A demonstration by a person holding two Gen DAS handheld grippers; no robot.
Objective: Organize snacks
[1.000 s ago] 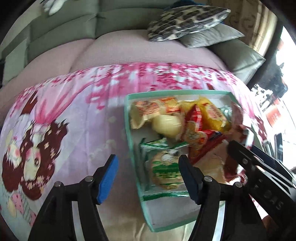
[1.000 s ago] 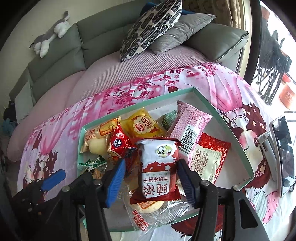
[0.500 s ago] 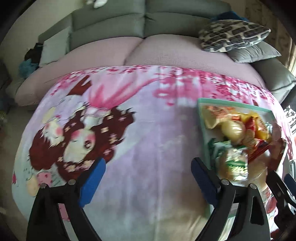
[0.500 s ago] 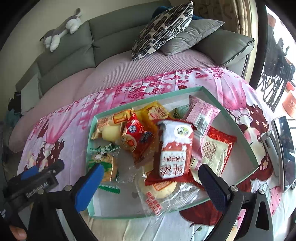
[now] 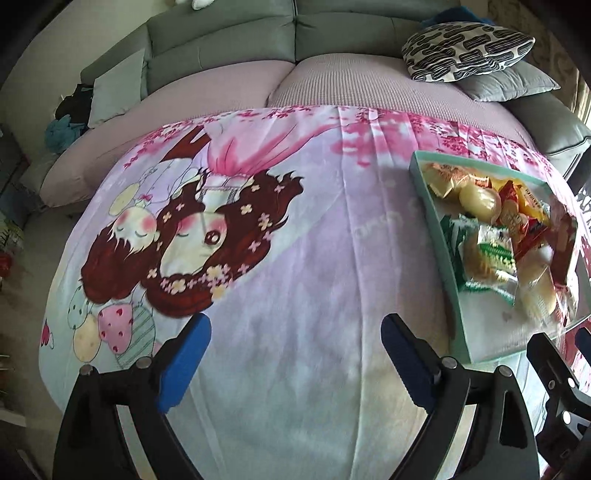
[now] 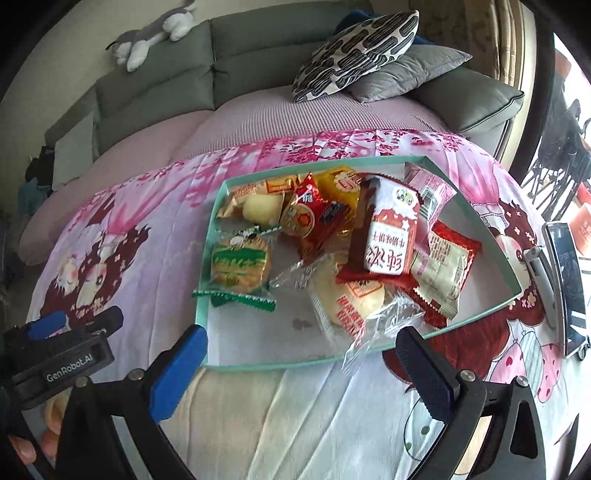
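Observation:
A shallow teal-rimmed tray (image 6: 476,218) lies on the pink cartoon cloth (image 6: 155,243) and holds several wrapped snacks. A red-and-white milk-biscuit pack (image 6: 391,236) lies on top of the pile, with a green-wrapped cake (image 6: 240,260) at the left and a clear-wrapped bun (image 6: 343,299) in front. My right gripper (image 6: 301,373) is open and empty, just in front of the tray's near rim. My left gripper (image 5: 295,363) is open and empty over bare cloth, left of the tray (image 5: 452,277).
A grey sofa (image 6: 258,48) with a patterned cushion (image 6: 354,48) and a plush toy (image 6: 155,33) stands behind the cloth. A phone on a stand (image 6: 565,280) sits right of the tray. The left gripper's body (image 6: 55,354) shows at the right view's lower left.
My right gripper let go of the red-and-white pack, which now lies in the tray, and drew back and opened wide. My left gripper swung left, away from the tray, and opened wider.

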